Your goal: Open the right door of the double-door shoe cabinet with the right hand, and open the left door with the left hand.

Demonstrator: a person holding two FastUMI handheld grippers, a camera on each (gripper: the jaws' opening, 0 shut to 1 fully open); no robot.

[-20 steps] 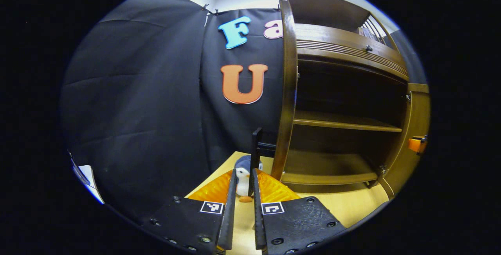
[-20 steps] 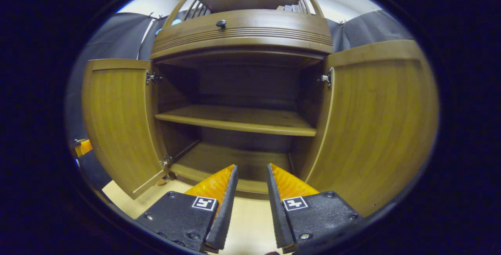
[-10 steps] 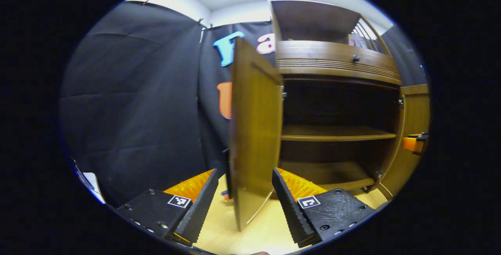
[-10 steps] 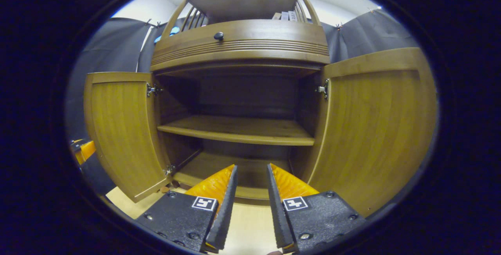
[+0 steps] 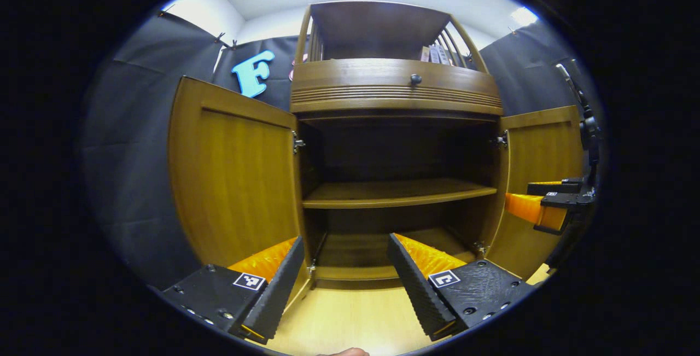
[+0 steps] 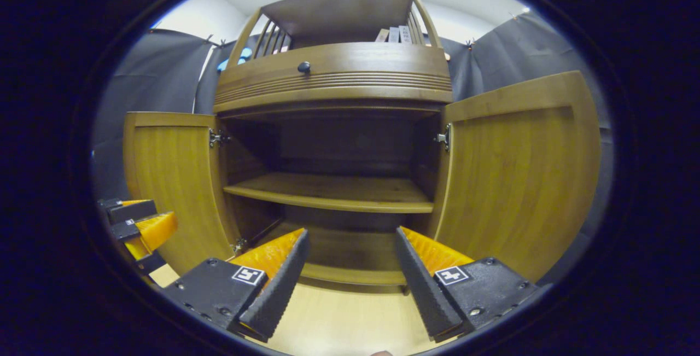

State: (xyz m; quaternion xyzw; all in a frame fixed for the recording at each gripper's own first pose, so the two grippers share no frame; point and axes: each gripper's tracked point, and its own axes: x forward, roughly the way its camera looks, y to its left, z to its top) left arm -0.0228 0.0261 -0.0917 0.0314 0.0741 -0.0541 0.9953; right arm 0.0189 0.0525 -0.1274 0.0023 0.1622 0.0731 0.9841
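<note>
With both doors swung wide, shoe cabinet (image 6: pixel 333 71) shelves bare, both grippers' jaws released.

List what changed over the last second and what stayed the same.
The left tongs went from nearly shut to open and now face the cabinet. The right tongs spread wider too. Left door and right door stayed swung open, the shelf bare.

Both views near, facing cabinet (image 5: pixel 383 126)

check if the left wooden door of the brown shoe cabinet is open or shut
Open. The left wooden door stands swung out on its hinges, exposing the brown shoe cabinet's shelf.
</note>
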